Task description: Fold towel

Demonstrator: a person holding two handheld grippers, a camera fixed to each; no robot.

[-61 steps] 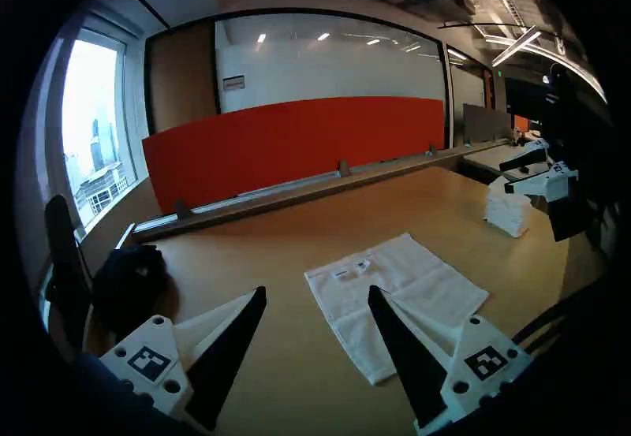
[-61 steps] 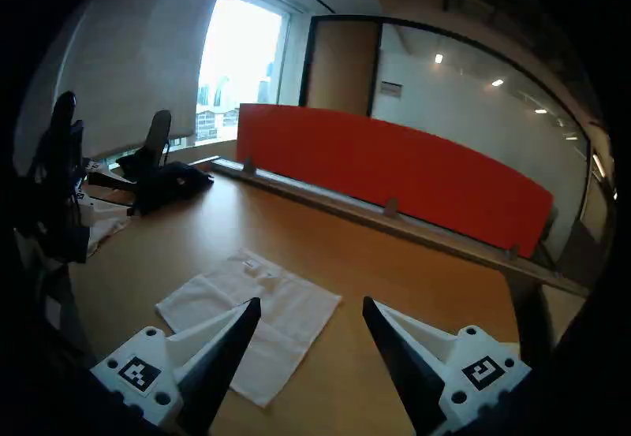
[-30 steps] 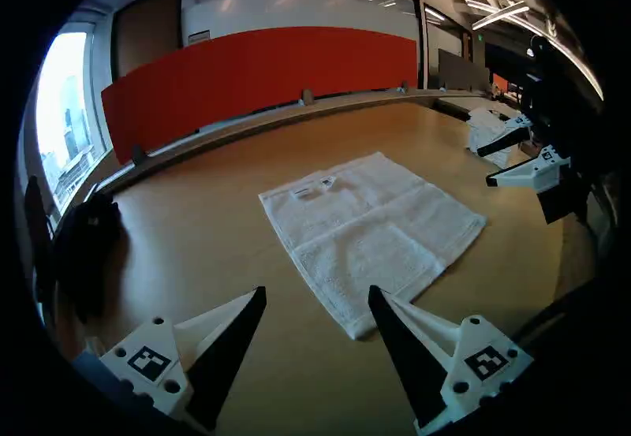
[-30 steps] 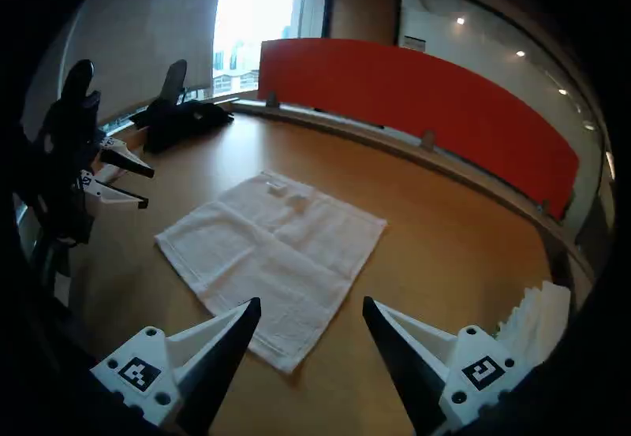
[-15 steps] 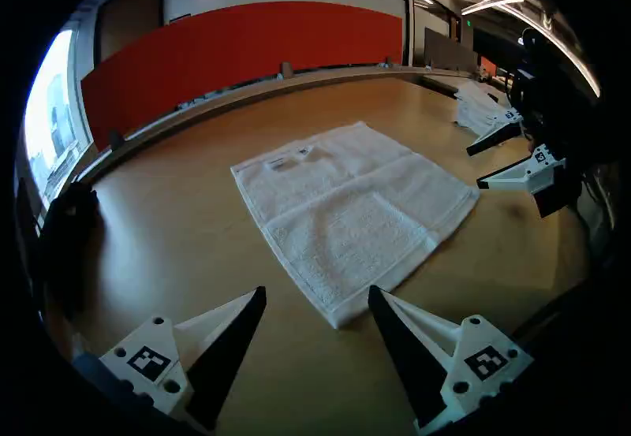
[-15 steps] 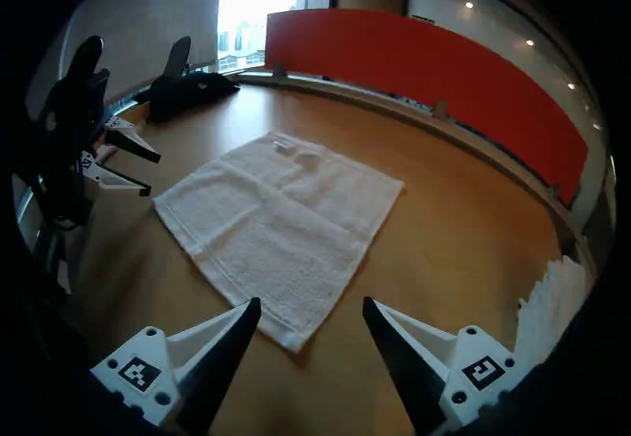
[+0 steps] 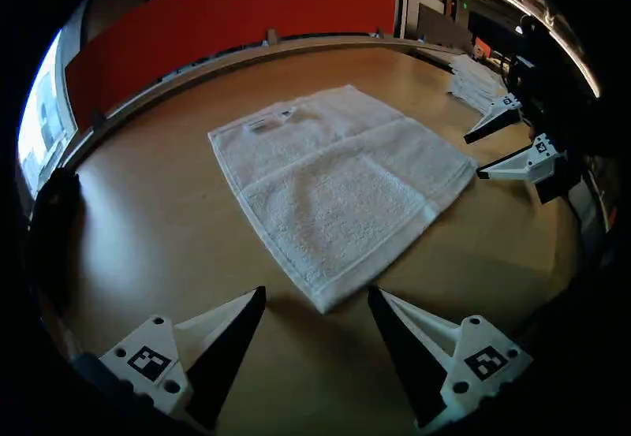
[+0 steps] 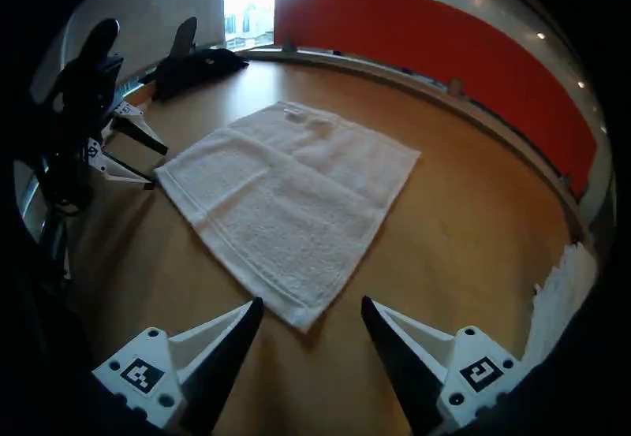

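A white towel (image 7: 339,176) lies flat and spread on the wooden table (image 7: 158,223), a small tag near its far edge. In the left gripper view my left gripper (image 7: 315,310) is open, its fingertips either side of the towel's near corner, just short of it. The right gripper (image 7: 493,146) shows at the right, open beside another corner. In the right gripper view the towel (image 8: 292,191) lies ahead; my right gripper (image 8: 310,319) is open around its near corner. The left gripper (image 8: 134,152) is at the left, open by the towel's left corner.
A stack of folded white towels (image 7: 477,81) sits at the table's far right, also seen as white cloth (image 8: 560,294) at the right edge. A red divider panel (image 7: 237,18) runs along the table's back. A dark bag (image 8: 197,61) lies near the window.
Both grippers have dropped and moved closer to the towel. Each now has a near corner of the towel between its open fingertips. The towel has not moved.
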